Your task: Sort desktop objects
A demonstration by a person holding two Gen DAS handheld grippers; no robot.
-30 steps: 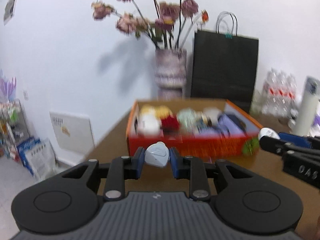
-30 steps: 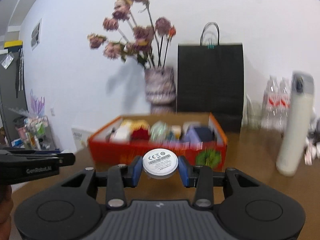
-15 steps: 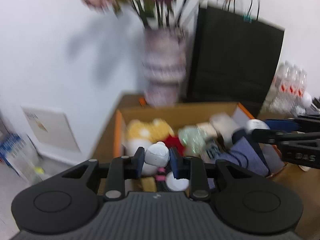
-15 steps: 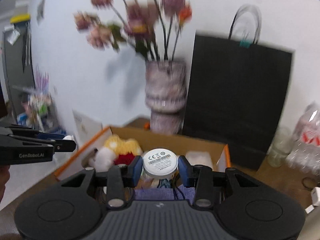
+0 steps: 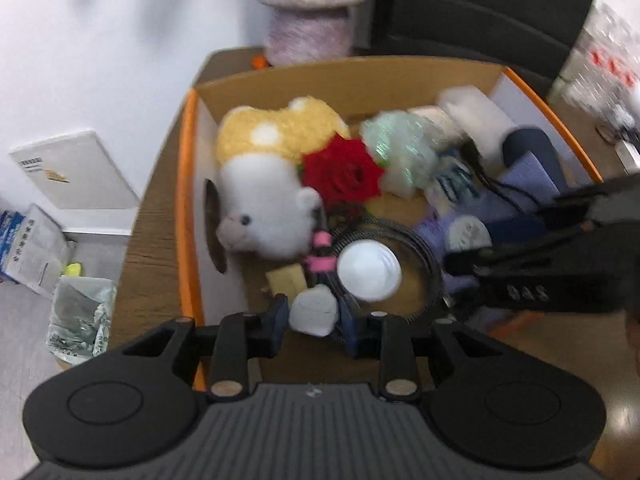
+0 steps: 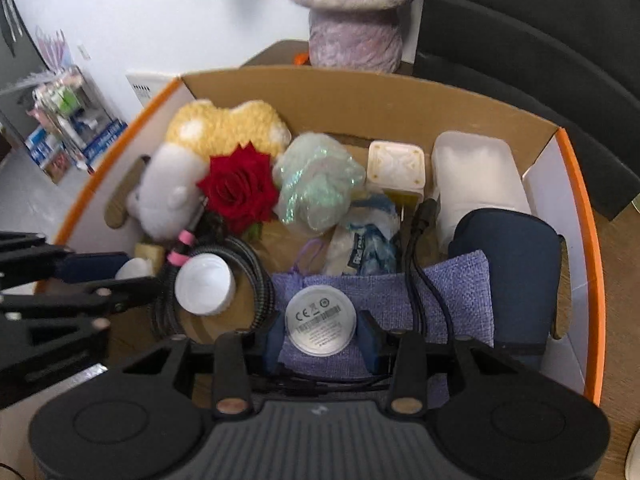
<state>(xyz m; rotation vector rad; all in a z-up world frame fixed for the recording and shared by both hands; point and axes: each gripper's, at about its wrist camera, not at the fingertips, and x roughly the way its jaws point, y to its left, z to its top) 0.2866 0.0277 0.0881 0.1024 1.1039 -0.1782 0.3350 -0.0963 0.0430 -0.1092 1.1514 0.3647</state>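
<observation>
An orange-rimmed cardboard box (image 5: 186, 184) (image 6: 592, 280) lies below both grippers, which point down into it. My left gripper (image 5: 314, 316) has a small white rounded object (image 5: 314, 310) between its blue pads, and its jaws are opening; it hangs over the box's near left corner beside a white round lid (image 5: 369, 275). My right gripper (image 6: 322, 326) is shut on a white disc with a CE label (image 6: 321, 321), just above a purple woven pouch (image 6: 400, 292). In the right wrist view the left gripper comes in from the left.
The box holds a yellow and white plush toy (image 5: 272, 184), a red rose (image 6: 240, 190), an iridescent wrap (image 6: 316, 180), a white charger (image 6: 396, 168), a white case (image 6: 476, 176), a navy case (image 6: 516, 264) and black cable (image 6: 420, 248). A vase (image 6: 352, 12) and black bag (image 5: 480, 0) stand behind.
Both grippers have moved forward from in front of the box to above it and tipped steeply downward. Each still has its white object between its pads.
</observation>
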